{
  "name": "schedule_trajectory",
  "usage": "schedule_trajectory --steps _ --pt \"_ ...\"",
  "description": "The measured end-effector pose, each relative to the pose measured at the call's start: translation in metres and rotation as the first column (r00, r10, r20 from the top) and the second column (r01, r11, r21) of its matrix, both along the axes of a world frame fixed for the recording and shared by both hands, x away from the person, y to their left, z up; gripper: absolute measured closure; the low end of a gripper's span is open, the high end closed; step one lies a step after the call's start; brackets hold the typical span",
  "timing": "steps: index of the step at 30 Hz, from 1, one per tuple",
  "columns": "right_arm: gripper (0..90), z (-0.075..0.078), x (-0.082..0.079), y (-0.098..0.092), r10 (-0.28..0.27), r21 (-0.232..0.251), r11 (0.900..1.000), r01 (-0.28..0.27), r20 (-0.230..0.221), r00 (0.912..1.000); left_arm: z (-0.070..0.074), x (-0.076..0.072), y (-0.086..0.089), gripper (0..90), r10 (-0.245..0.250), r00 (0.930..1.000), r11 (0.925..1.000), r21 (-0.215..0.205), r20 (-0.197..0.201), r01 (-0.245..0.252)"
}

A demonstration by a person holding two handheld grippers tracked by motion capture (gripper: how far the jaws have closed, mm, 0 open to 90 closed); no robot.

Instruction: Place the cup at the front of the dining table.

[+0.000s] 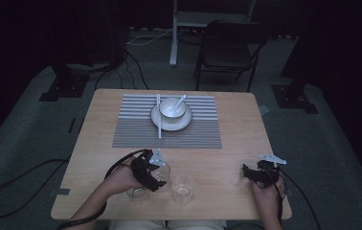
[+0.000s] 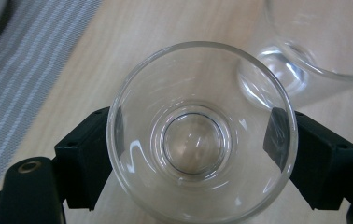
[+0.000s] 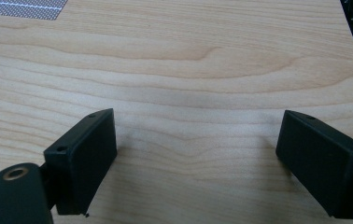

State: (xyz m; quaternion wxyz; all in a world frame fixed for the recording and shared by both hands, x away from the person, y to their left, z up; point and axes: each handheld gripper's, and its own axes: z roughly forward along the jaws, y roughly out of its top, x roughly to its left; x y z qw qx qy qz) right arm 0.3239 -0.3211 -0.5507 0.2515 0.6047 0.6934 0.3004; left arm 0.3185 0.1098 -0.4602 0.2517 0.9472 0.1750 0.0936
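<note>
The two black jaws of the left gripper (image 2: 195, 154) stand on both sides of a clear round drinking glass (image 2: 201, 133), beside a second clear glass (image 2: 314, 42) on the light wooden table (image 2: 132, 42).

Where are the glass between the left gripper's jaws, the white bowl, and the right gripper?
glass (image 2: 195, 140), left gripper view, on its base seen through the mouth.
white bowl (image 1: 171, 108), high view, on its outer wall.
right gripper (image 3: 195, 154), right gripper view, midway between its parted fingertips.

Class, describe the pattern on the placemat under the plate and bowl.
The placemat has fine grey and white stripes running across its width, best seen in the high view.
</note>
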Motion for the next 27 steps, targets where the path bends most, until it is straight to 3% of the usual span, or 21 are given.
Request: schedule_trajectory --steps 8,11,15,21,23,27 --pt "11.7 0.0 0.0 0.0 0.0 0.0 1.0 0.0 0.0 1.0 0.003 0.012 0.004 18.1 0.051 0.9986 0.9986 -0.012 0.017 -0.051" --pt "11.7 0.0 0.0 0.0 0.0 0.0 1.0 0.0 0.0 1.0 0.005 0.018 0.009 18.1 0.088 0.996 0.9957 -0.029 0.016 -0.088" --pt "11.7 0.0 0.0 0.0 0.0 0.0 1.0 0.0 0.0 1.0 0.005 0.024 0.014 18.1 0.126 0.9918 0.9918 -0.023 0.017 -0.126" --pt "11.7 0.0 0.0 0.0 0.0 0.0 1.0 0.0 0.0 1.0 0.007 0.032 0.022 18.1 0.2 0.9789 0.9794 -0.032 0.039 -0.199" --pt "11.7 0.0 0.0 0.0 0.0 0.0 1.0 0.0 0.0 1.0 0.007 0.034 0.024 18.1 0.205 0.9779 0.9784 -0.03 0.04 -0.204" --pt "11.7 0.0 0.0 0.0 0.0 0.0 1.0 0.0 0.0 1.0 0.01 0.044 0.033 18.1 0.262 0.9635 0.9649 -0.033 0.054 -0.261"
